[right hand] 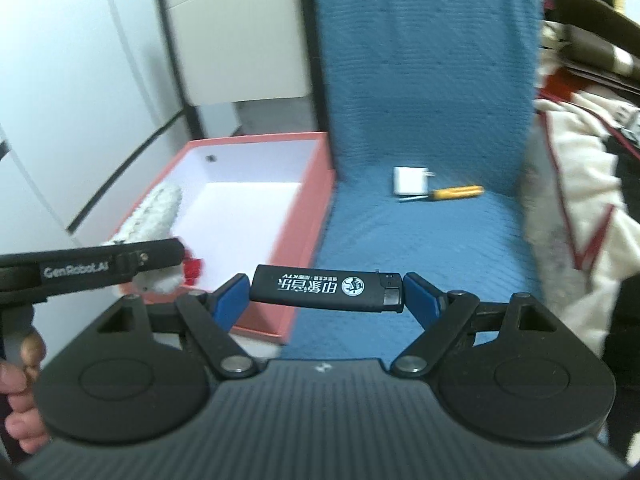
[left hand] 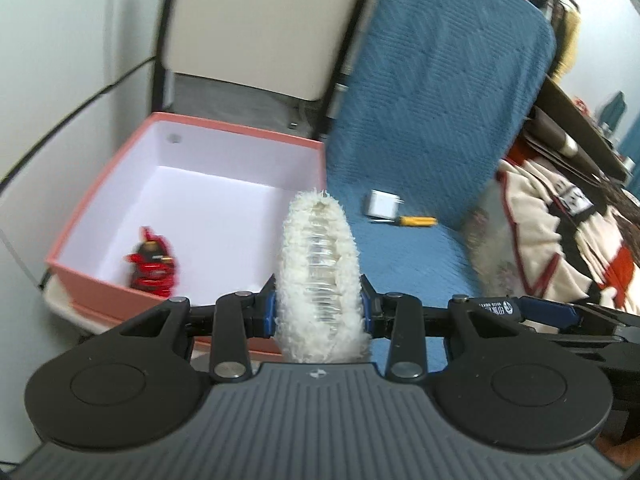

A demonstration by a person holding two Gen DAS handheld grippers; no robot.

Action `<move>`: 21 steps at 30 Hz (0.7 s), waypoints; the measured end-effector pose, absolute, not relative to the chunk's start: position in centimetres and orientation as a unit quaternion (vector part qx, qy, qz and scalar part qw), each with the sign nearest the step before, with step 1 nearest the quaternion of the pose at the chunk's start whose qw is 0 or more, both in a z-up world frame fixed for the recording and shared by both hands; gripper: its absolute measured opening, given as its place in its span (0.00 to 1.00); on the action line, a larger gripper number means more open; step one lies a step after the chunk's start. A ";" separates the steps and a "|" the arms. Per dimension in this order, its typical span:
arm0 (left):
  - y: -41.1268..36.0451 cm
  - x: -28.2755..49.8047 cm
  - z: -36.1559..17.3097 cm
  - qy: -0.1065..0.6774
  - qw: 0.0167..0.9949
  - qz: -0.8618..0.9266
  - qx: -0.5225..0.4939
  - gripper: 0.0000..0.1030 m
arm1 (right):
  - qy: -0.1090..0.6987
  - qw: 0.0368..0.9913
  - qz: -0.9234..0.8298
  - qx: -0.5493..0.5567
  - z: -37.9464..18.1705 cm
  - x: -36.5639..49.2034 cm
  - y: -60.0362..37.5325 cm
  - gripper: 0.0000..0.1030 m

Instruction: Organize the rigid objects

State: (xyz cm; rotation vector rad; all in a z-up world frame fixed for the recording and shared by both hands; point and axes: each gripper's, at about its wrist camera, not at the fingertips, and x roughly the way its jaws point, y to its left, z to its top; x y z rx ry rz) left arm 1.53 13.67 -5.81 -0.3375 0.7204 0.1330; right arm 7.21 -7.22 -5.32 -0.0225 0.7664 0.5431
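My left gripper [left hand: 318, 312] is shut on a fluffy white hair clip [left hand: 318, 264] with clear plastic teeth, held upright over the near wall of a pink box [left hand: 240, 136]. In the right wrist view the clip [right hand: 156, 208] hangs over the box [right hand: 316, 184]. A red and black toy [left hand: 152, 264] lies in the box's near left corner. My right gripper [right hand: 326, 288] is shut on a black lighter [right hand: 326, 288], gripped by its two ends and held crosswise above the blue seat. A white charger [right hand: 410, 181] and a yellow-handled tool [right hand: 456, 192] lie on the seat.
The blue padded chair [right hand: 420, 80] stands right of the box. A patterned blanket [left hand: 560, 220] is piled at the right. A beige cabinet [left hand: 260, 20] and white wall are behind the box. A hand [right hand: 20, 396] holds the left gripper's handle at the lower left.
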 end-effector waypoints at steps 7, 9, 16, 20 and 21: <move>18.3 -0.2 -6.4 0.352 0.913 0.103 -0.181 0.41 | 0.379 0.875 0.300 -0.019 -5.4 7.1 -2.7 0.83; 19.4 -0.2 -6.7 0.354 0.911 0.106 -0.184 0.41 | 0.383 0.873 0.303 -0.021 -5.5 7.4 -1.7 0.83; 22.3 1.9 -8.4 0.365 0.905 0.103 -0.192 0.41 | 0.399 0.865 0.302 -0.034 -6.6 9.0 1.1 0.83; 23.9 4.2 -9.9 0.378 0.899 0.100 -0.196 0.41 | 0.413 0.860 0.297 -0.039 -7.8 10.4 2.8 0.83; 24.2 4.8 -10.3 0.382 0.898 0.099 -0.197 0.41 | 0.417 0.859 0.295 -0.040 -8.2 10.9 3.3 0.83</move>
